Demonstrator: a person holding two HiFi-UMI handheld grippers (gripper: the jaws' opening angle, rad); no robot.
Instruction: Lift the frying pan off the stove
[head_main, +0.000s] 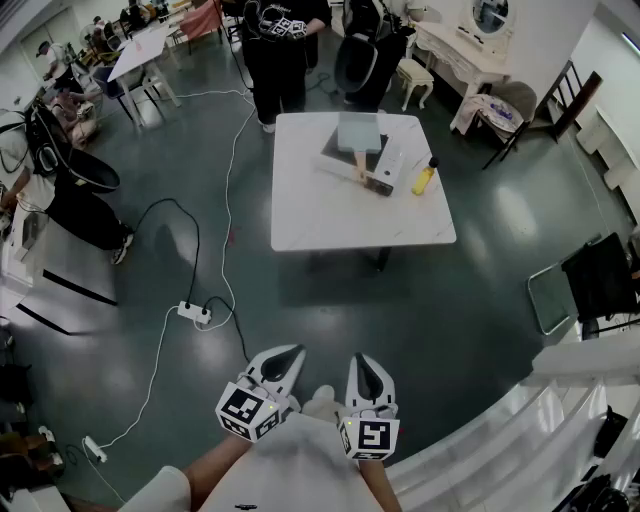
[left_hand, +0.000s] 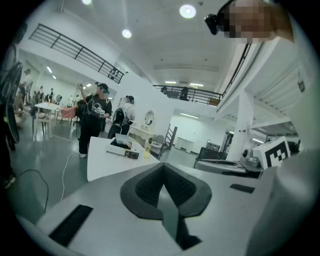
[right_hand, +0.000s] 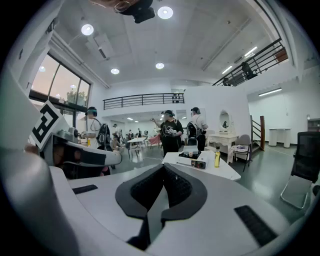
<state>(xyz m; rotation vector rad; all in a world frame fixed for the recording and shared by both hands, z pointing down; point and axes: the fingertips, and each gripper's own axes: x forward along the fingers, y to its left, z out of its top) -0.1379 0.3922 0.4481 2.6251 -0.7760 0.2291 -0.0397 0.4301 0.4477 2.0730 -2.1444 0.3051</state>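
two claws, both pressed together and holding nothing, hang low over the dark floor (head_main: 330, 310), well short of the white table (head_main: 330, 225) where the frying pan (head_main: 358, 130) sits on the stove (head_main: 392, 162). the left claw (head_main: 283, 360) and the right claw (head_main: 366, 372) are side by side close to the person's body, tips aimed at the table's near edge. each claw's own camera shows its pads meeting in a closed seam with nothing between them, and the table small and far beyond the tips.

the stove stands on the far half of the table, near the middle, with a yellow bottle (head_main: 424, 178) just beside it toward the table's right side. the pan looks grey and squarish. its handle (head_main: 359, 165) runs from the pan back toward the table's near edge, so its long axis points roughly at the person. that line falls a little closer to the right claw than to the left, which makes the right the likelier hand for the lift, though the margin is slight. before any grip, the stretch of floor in front of the table has to be crossed and the jaws spread. a white cable (head_main: 224, 215) trails on the floor off the table's left side, and two people (head_main: 275, 50) stand beyond its far edge.
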